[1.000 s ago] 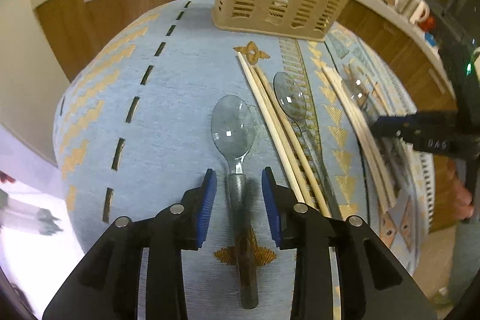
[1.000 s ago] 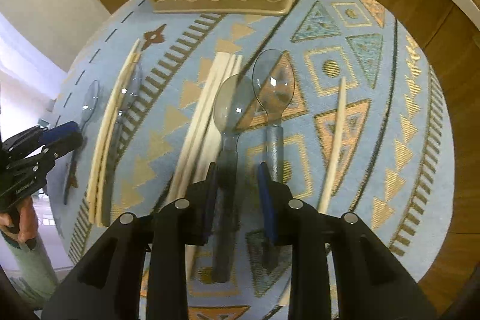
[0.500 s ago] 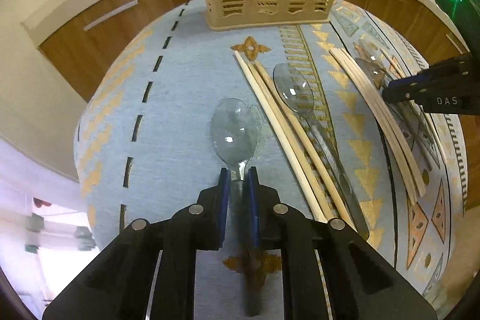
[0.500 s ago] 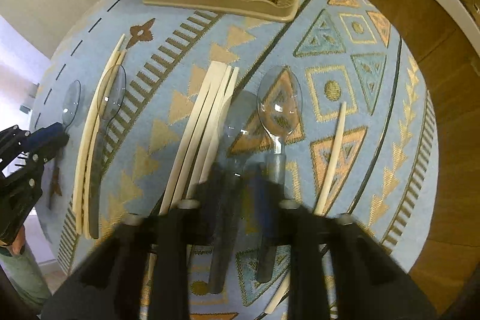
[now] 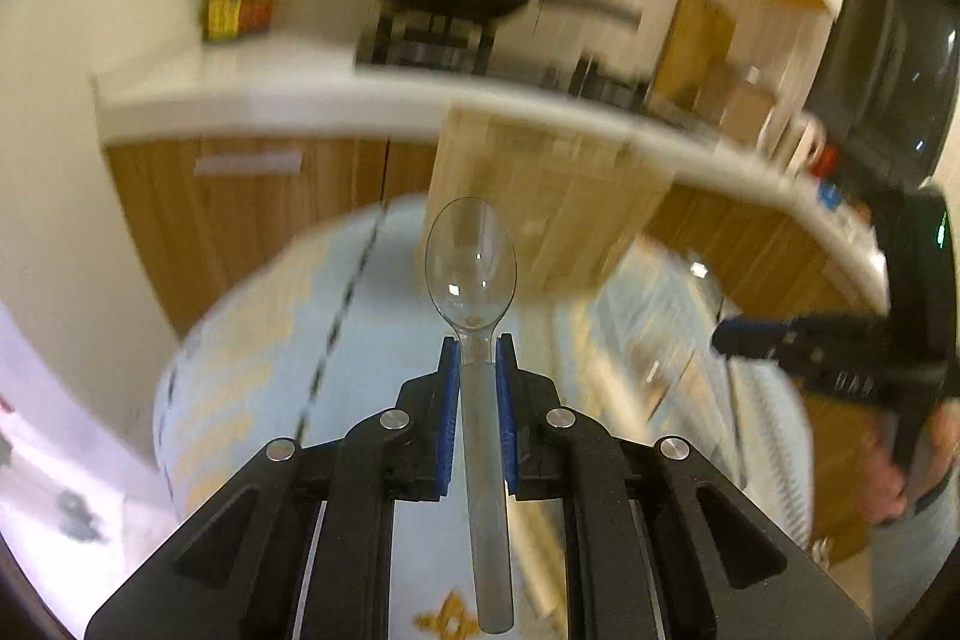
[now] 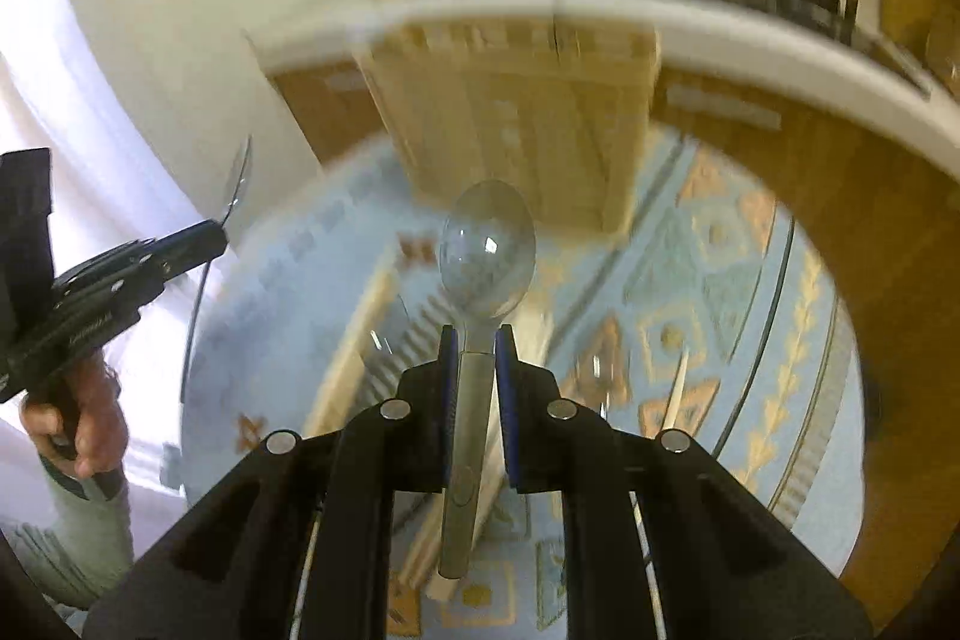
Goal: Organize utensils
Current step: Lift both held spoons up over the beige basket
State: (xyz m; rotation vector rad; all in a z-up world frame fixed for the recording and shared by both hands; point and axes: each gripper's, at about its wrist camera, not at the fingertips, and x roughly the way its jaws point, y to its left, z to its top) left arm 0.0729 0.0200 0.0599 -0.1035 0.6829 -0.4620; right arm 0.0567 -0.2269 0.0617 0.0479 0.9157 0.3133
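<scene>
Two clear plastic spoons are held in the air above a patterned table, one in each gripper.

The left gripper (image 5: 478,358) is clenched on the neck of one clear spoon (image 5: 470,268), and the right gripper (image 6: 476,349) is clenched on the neck of a second clear spoon (image 6: 486,250); both bowls point ahead toward the slatted beige basket (image 6: 516,118), which stands at the far side of the table. For this step to go well, each spoon is best kept level and firmly pinched while it is carried over the basket rim, then lowered handle first. The round table is covered by a pale blue cloth (image 6: 720,280) with orange geometric motifs, where wooden chopsticks (image 6: 351,340) lie. Behind it, wooden cabinets under a white countertop (image 5: 240,100) are seen, blurred.
</scene>
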